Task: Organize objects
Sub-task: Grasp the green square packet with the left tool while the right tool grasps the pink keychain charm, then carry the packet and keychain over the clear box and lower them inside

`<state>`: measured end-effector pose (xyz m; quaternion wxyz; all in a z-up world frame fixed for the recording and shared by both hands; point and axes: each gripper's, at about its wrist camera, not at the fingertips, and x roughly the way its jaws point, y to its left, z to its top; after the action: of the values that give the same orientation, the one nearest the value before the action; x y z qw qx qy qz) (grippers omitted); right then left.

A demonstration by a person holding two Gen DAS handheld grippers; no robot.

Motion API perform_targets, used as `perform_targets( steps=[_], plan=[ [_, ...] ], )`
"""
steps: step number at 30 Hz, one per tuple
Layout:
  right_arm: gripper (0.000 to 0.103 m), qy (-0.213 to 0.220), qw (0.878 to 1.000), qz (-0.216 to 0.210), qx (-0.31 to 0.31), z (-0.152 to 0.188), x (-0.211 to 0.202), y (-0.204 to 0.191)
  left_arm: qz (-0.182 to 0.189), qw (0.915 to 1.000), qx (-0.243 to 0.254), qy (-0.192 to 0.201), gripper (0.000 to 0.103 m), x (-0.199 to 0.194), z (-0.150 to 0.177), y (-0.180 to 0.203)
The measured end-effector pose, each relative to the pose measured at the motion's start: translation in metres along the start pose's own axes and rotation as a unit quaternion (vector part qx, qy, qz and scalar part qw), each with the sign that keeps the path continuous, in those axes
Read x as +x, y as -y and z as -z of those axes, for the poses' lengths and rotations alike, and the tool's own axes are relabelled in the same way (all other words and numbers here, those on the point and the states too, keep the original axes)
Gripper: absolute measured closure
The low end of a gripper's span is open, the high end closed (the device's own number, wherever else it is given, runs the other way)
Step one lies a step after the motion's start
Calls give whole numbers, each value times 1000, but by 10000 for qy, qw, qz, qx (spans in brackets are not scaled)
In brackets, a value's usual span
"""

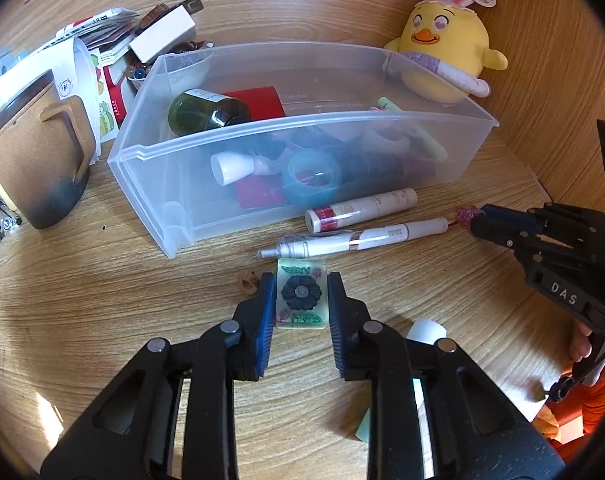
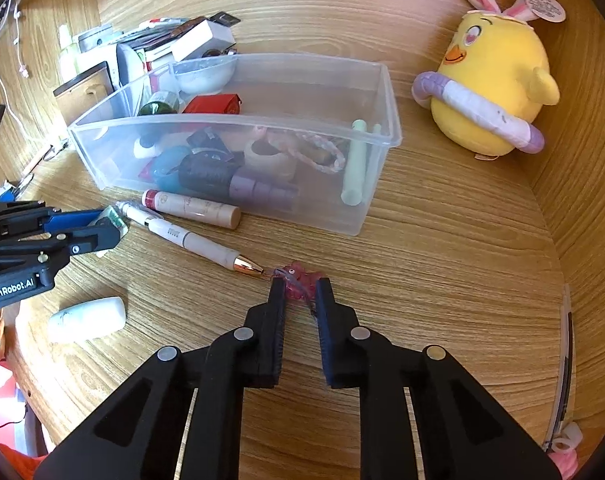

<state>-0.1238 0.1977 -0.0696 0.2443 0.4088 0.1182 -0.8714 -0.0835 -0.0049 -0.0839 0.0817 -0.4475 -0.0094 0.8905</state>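
Green decorated card (image 1: 301, 297) lies flat on the wooden desk (image 1: 102, 300), seen from the left wrist camera between the blue pads of the left gripper (image 1: 301, 280). Both pads sit at the card's long edges and appear to press on it: grasping the card. At 12 o'clock from the card lies a white pen (image 1: 358, 240), and beyond it a cream tube (image 1: 360, 210), both just in front of the clear plastic bin (image 1: 302, 128). The bin holds a dark green bottle (image 1: 206, 112), a red card, a blue tape roll (image 1: 312, 174) and other small items. A brown mug (image 1: 34, 160) stands at 9 o'clock from the bin. A yellow plush chick (image 1: 446, 48) sits at 1 o'clock, against the back panel. The right gripper (image 1: 468, 216) enters from 3 o'clock, its tips on a small pink item.

From the right wrist camera, the right gripper (image 2: 300, 286) is clenched on a small pink trinket (image 2: 298, 280) resting on the desk (image 2: 442, 280); the trinket lies at the gold tip of the white pen (image 2: 190, 240). The cream tube (image 2: 190, 206) lies at 11 o'clock, touching the bin (image 2: 238, 120) front. The left gripper (image 2: 110, 224) shows at 9 o'clock with the green card (image 2: 114, 216) between its tips. A white rounded bottle (image 2: 88, 318) lies at 8 o'clock. The plush chick (image 2: 494, 88) sits at 1 o'clock.
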Motion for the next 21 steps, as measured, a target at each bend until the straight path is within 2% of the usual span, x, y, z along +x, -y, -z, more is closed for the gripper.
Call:
perform_targets(
  steps=[7, 21],
  plan=[
    [90, 185, 9998, -10, 125, -4, -14, 3, 11, 9998, -105, 177, 79, -11, -1, 1],
    [90, 870, 9961, -76, 114, -28, -58, -2, 13, 9953, -211, 946, 79, -54, -23, 2]
  ],
)
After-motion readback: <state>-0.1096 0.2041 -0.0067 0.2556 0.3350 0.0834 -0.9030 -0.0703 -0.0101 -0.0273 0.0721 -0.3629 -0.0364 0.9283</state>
